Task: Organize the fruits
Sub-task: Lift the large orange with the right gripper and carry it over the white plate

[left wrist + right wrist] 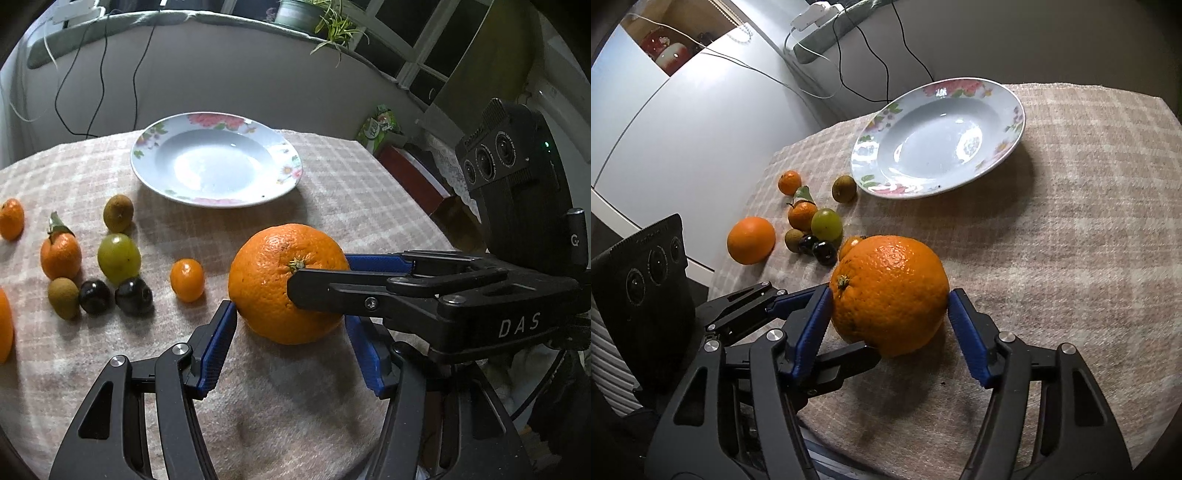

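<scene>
Leftmost, at the near left edge of the checked cloth (332, 192), half of a medium orange (3, 325) cut off by the frame; farther back, a small mandarin (11, 218). Next to the right, a loose cluster: leafed mandarin (61, 254), brown fuzzy fruit (63, 297) just beside it on the near side, two dark glossy fruits (95, 296) side by side, a green grape (119, 258) touching the right-hand dark one, and a dull brownish-green fruit (118, 213) a little farther off. Slightly apart to the right, a lone kumquat (187, 279). Beyond all these, toward the far side of the table, a flowered plate (216, 122) holding nothing.

Nearer and to the right, the large orange (269, 266), stem end facing up and toward the camera, down on the cloth well short of the plate. Straddling it from the near side, the left gripper (290, 314): blue pads (218, 343) spread wide, tips at the peel on either side; pressing or merely touching, impossible to tell. Reaching in crosswise from the right, the right gripper (323, 273), one black finger across the front of the orange, the other behind it. Seen from the right wrist, both of its pads set flat against opposite sides of the orange, clamped on it.
</scene>
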